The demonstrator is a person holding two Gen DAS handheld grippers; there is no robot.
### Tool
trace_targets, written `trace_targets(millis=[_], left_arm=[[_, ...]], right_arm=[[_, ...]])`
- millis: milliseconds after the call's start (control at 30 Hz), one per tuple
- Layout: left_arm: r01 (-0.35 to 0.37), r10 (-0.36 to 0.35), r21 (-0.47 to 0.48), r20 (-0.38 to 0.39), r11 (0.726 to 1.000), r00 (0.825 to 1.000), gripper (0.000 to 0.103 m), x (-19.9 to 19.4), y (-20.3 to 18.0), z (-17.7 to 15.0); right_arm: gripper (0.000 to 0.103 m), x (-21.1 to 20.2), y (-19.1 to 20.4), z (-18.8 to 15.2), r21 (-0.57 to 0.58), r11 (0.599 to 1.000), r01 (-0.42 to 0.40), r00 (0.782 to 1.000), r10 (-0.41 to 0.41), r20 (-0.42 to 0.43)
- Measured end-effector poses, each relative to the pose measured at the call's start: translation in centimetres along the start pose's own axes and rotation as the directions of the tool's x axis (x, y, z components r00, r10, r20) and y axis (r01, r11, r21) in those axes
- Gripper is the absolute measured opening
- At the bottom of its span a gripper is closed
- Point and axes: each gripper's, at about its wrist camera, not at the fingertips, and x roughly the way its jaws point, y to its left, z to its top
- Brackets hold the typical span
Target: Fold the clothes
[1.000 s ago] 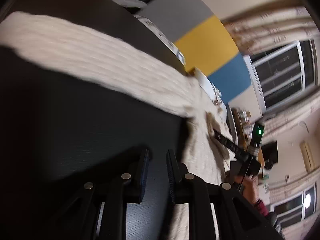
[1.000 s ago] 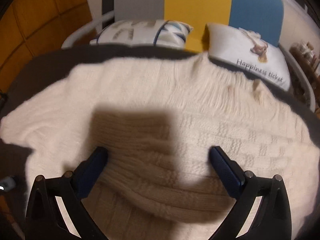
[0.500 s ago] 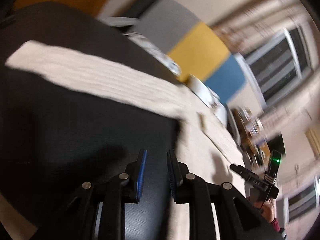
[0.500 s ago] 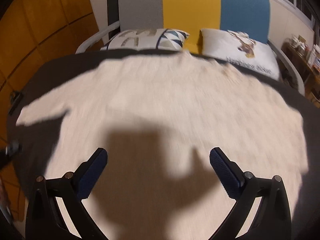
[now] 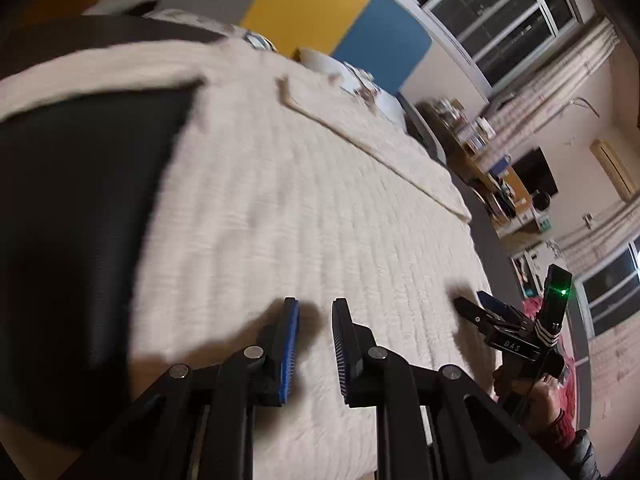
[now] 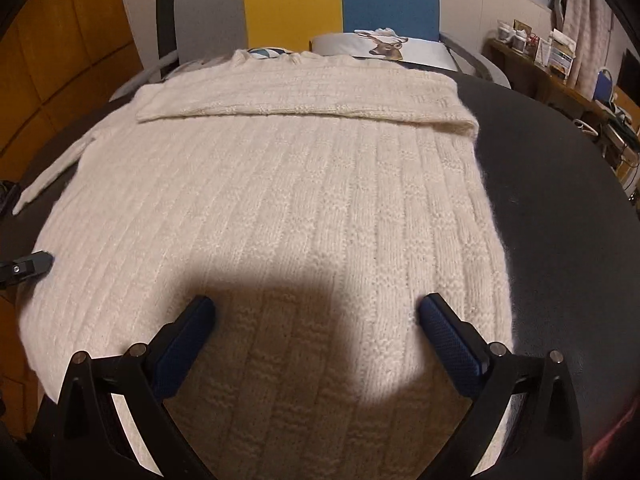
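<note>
A cream ribbed knit sweater (image 6: 280, 200) lies flat on a dark round table (image 6: 560, 200). One sleeve (image 6: 304, 96) is folded across its top; the other sleeve (image 6: 48, 176) stretches out to the left over the table. My right gripper (image 6: 316, 300) hovers open over the sweater's near hem, with nothing between its fingers. My left gripper (image 5: 315, 304) is over the sweater body (image 5: 300, 200), its fingers drawn to a narrow slit with nothing in it. The right gripper (image 5: 480, 312) shows in the left wrist view, held by a hand (image 5: 532, 396).
A sofa with a grey, yellow and blue back (image 6: 292, 0) and printed pillows (image 6: 384, 44) stands behind the table. Shelves with small items (image 6: 540, 48) are at the right. Bare dark tabletop (image 5: 80, 220) lies left of the sweater.
The left gripper has swung from the bare dark tabletop to above the sweater body. The right gripper has drawn back toward the hem. Neither finger gap has changed.
</note>
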Motion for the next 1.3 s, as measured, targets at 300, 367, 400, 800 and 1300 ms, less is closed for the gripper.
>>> trace_targets(millis=[300, 367, 400, 800, 1300], left_arm=[[-0.035, 0.033, 0.045, 0.049, 0.998, 0.998, 0.019, -0.1, 0.1, 4.1], [-0.072, 0.072, 0.027, 0.002, 0.997, 0.997, 0.019, 1.5, 0.8, 4.9], [-0.071, 0.071, -0.003, -0.016, 0.997, 0.997, 0.018, 2.3, 1.5, 5.0], [0.14, -0.124, -0.191, 0.093, 0.972, 0.988, 0.024, -0.3, 7.4, 4.6], [0.242, 0.187, -0.782, 0.413, 0.574, 0.891, 0.029, -17.3, 35.6, 4.4]], right_arm=[[0.103, -1.8, 0.3, -1.0, -0.02, 0.998, -0.056, 0.996, 0.057, 0.064], [0.103, -1.6, 0.5, -1.1, -0.029, 0.998, -0.06, 0.996, 0.062, 0.071], [0.103, -1.4, 0.6, -1.2, -0.034, 0.998, -0.06, 0.995, 0.062, 0.072], [0.103, 1.9, 2.0, -2.0, -0.097, 0.994, -0.054, 0.994, 0.062, 0.085], [0.103, 1.9, 3.0, -2.3, -0.104, 0.994, -0.03, 0.993, 0.042, 0.114]])
